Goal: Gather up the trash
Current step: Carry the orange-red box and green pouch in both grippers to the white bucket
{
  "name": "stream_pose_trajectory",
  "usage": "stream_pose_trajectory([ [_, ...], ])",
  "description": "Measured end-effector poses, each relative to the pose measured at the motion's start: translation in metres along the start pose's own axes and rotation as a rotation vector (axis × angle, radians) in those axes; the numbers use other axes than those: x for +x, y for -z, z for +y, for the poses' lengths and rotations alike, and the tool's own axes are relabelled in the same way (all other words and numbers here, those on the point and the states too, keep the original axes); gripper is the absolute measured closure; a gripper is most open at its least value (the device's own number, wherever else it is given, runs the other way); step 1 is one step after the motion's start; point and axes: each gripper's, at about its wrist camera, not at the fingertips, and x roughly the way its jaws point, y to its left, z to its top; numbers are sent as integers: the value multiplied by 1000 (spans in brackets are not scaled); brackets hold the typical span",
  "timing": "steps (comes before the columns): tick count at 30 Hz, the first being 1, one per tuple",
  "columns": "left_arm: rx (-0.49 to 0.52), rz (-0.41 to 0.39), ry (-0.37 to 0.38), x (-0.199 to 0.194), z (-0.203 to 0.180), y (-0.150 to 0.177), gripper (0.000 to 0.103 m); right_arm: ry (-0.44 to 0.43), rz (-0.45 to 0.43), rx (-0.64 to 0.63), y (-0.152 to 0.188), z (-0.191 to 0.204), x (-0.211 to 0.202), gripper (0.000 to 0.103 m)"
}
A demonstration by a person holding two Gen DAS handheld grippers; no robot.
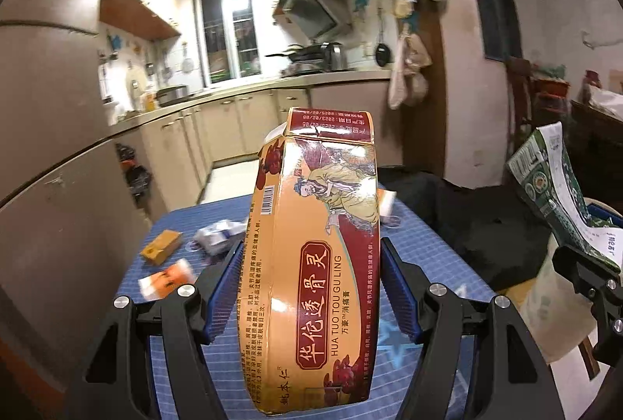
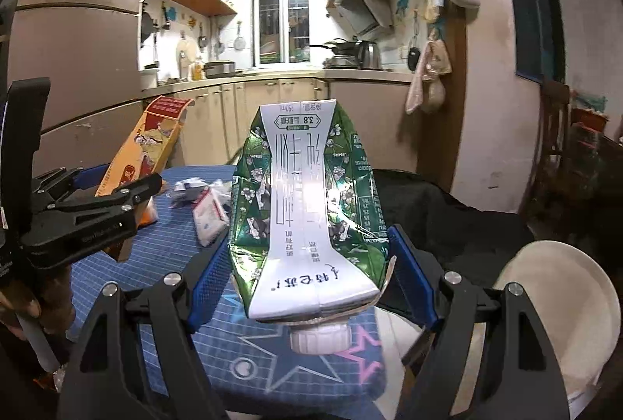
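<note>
- We are holding a tan box (image 1: pixel 315 264) in the left gripper (image 1: pixel 311 287), both blue pads (image 1: pixel 224 287) pinching its sides, lifted above the blue table (image 1: pixel 171 225).
- We are clamping a crushed green carton (image 2: pixel 307 213) in the right gripper (image 2: pixel 307 283), cap end toward the camera, held over the table's near end.
- Small scraps are lying on the table: an orange packet (image 1: pixel 161 244), white wrappers (image 1: pixel 218 235).
- A white bin (image 2: pixel 564 322) is sitting just right of the table.
</note>
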Motion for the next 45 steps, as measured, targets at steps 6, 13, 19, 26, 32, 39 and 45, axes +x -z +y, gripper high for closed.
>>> stream_pose_trajectory([
  [6,43,12,71,10,-35,-4,34,65,7,32,6,-25,-8,29],
  [13,108,22,140,18,-78,-5,34,141,6,82,14,-61,-17,29],
  [19,142,16,201,26,-113,-12,34,205,7,119,24,-88,-27,29],
  [26,158,-22,286,28,-154,-19,34,281,-5,139,28,-118,-43,29],
  [32,184,-48,355,31,-196,-20,34,360,-20,152,32,-143,-60,29],
  [39,249,-64,408,33,-242,-21,34,453,-21,179,40,-177,-76,29],
  [45,286,-56,455,38,-275,-23,34,512,1,185,51,-201,-82,29],
])
